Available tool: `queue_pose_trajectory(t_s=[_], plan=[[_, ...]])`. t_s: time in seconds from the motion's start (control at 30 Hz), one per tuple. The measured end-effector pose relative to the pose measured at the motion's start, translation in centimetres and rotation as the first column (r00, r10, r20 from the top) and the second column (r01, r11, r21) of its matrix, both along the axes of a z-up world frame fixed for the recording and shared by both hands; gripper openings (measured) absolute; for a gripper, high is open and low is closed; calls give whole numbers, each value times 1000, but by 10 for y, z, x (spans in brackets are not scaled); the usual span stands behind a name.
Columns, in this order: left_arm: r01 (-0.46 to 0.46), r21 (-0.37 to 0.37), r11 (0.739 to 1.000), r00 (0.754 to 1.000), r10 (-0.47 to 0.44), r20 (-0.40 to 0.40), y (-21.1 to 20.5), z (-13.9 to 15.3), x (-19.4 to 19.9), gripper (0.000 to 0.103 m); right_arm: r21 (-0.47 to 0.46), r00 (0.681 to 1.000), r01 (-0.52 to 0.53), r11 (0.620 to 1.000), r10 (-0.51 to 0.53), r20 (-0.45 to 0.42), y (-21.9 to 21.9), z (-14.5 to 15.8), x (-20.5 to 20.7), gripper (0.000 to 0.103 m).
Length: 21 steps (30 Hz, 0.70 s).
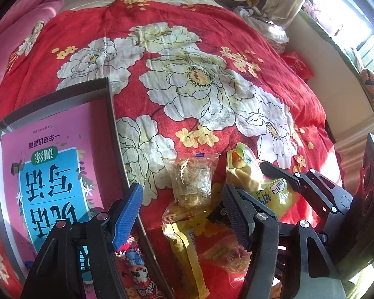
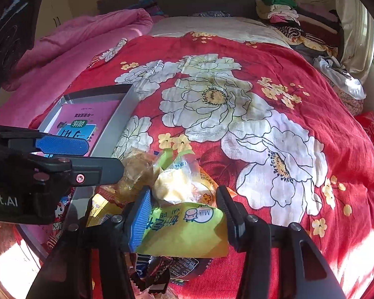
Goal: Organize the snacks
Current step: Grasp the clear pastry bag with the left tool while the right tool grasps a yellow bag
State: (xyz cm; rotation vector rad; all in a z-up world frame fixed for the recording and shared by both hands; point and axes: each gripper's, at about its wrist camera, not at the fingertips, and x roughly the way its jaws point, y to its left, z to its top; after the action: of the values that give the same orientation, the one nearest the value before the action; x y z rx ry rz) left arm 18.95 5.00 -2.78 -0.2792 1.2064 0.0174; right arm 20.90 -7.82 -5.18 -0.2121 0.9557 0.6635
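A heap of snack packets lies on the red flowered blanket (image 1: 236, 37) beside a grey tray (image 1: 111, 104). My right gripper (image 2: 182, 214) is shut on a yellow-green milk bread packet (image 2: 187, 231), with the blue pad (image 2: 139, 221) on one edge and the black pad on the other. My left gripper (image 1: 182, 211) hangs open above a clear packet of brown snack (image 1: 190, 182), touching nothing. A long yellow packet (image 1: 184, 249) and an orange-clear one (image 1: 227, 256) lie below it. The tray holds a pink book (image 1: 62, 149) and a red cartoon packet (image 1: 139, 271).
A pink quilt (image 2: 74, 39) is bunched at the far left of the bed. Folded clothes (image 2: 286, 15) are piled at the headboard. A red bag (image 1: 299, 64) lies off the bed's right edge, near the bright window. Dark packets (image 2: 162, 266) sit under the right gripper.
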Motion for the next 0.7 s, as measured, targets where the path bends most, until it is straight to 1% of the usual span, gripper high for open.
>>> queue_pose_trajectory(t_s=[0.1,0.2,0.3,0.47,0.63,0.7], plan=[[6,-11,1000,1000,-7,-15,-3,-6,5,68,19,1000,-6,1000,6,-4,-5,-1,2,47],[18,-14,1000,1000,-18,-22,-8,-10,9,68,45,1000,6,999,-5,-24,-12,-2,6,42],[26,-24,999,999,-27,-35,-11,-15,13,68,58,1000,16,998,-14,-27,-18,-3,7,37],[25,-39,999,998,-27,-59,-16,-27,17,68,81,998,51,995,-47,-46,-33,-4,12,36],[6,-58,998,997,-11,-77,-18,-38,20,59,105,994,93,990,-86,-71,-51,-3,14,36],[-4,-63,998,997,-1,-78,-18,-41,21,58,111,992,108,988,-100,-80,-58,-4,14,36]])
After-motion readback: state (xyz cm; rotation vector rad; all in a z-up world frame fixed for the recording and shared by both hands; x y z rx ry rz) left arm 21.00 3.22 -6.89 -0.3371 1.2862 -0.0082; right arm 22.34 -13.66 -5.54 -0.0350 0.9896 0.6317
